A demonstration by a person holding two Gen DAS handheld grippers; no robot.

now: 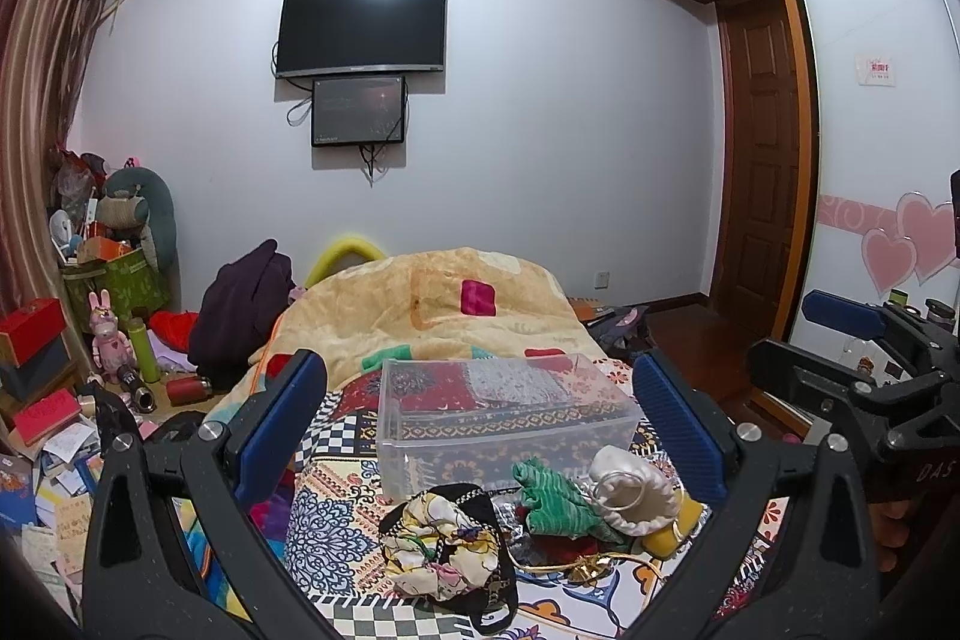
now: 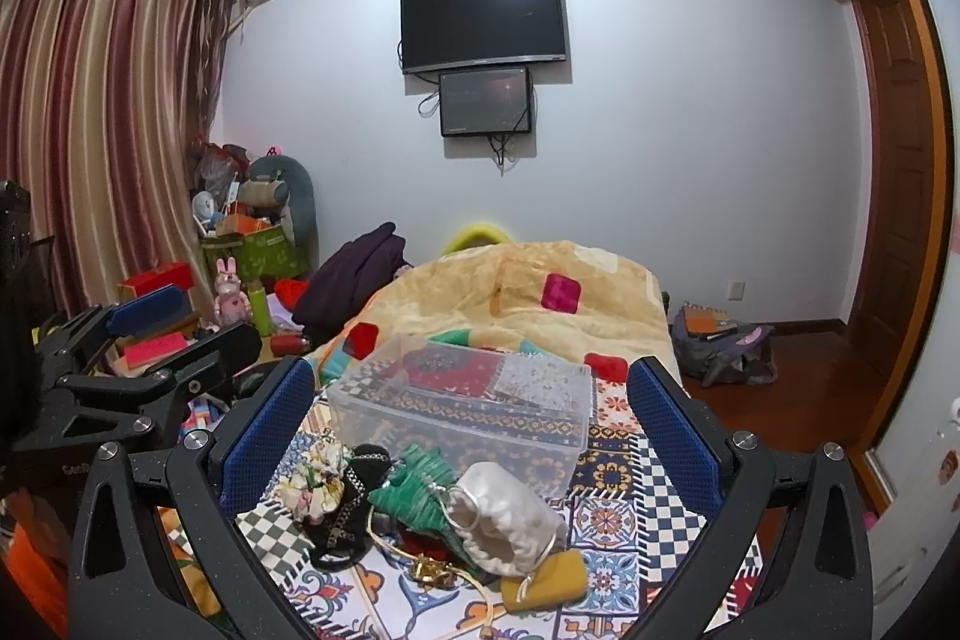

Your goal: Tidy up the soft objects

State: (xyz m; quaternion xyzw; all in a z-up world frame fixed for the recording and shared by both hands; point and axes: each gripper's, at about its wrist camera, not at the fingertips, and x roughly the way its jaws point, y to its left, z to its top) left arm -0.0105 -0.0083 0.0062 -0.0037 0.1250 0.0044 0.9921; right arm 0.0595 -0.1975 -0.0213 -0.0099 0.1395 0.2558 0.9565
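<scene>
A pile of soft pouches lies on the patterned bedspread (image 1: 336, 520): a floral cloth piece (image 1: 441, 544), a green pouch (image 1: 555, 499), a white drawstring pouch (image 1: 636, 496) and a yellow pouch (image 1: 672, 535). Behind it stands a clear plastic bin (image 1: 504, 415), empty. The pile also shows in the right wrist view, with the white pouch (image 2: 510, 520), green pouch (image 2: 420, 484) and bin (image 2: 468, 400). My left gripper (image 1: 480, 418) is open and empty above the pile. My right gripper (image 2: 474, 412) is open and empty, also above it.
A beige quilt (image 1: 456, 292) is heaped at the bed's far end. Boxes, toys and bottles clutter the floor at the left (image 1: 108, 340). A backpack (image 2: 720, 346) lies on the wooden floor at the right. A wardrobe (image 1: 870, 100) stands on the right.
</scene>
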